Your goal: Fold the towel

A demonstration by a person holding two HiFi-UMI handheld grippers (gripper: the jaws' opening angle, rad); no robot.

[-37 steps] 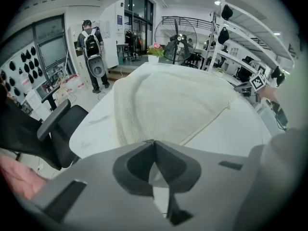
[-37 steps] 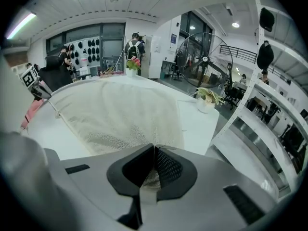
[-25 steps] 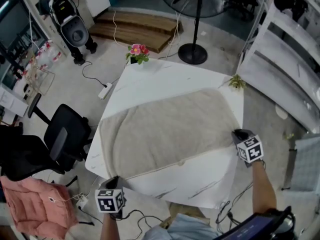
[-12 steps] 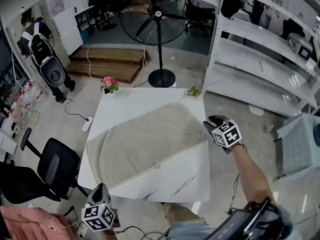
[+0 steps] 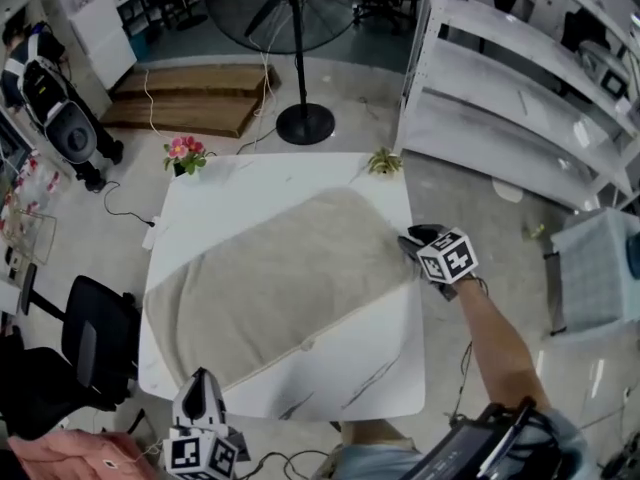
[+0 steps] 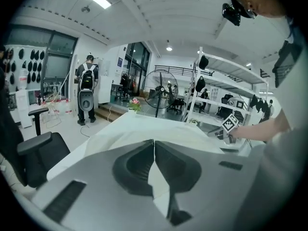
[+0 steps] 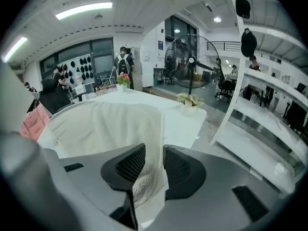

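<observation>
The large beige terry towel (image 5: 270,278) lies flat over most of the white marble-pattern counter (image 5: 260,183), so nothing high stands in the middle and a hand can pass over it freely. The far strip of the counter is bare between two low obstacles: a small pot of pink flowers (image 5: 184,154) at the far left corner and a small green plant (image 5: 384,161) at the far right corner. The near right corner is also bare. A black office chair (image 5: 95,338) stands near the left edge. A white metal shelf rack (image 5: 500,98) stands apart on the right, with open floor between. A black standing fan (image 5: 305,123) is well beyond the far edge.
</observation>
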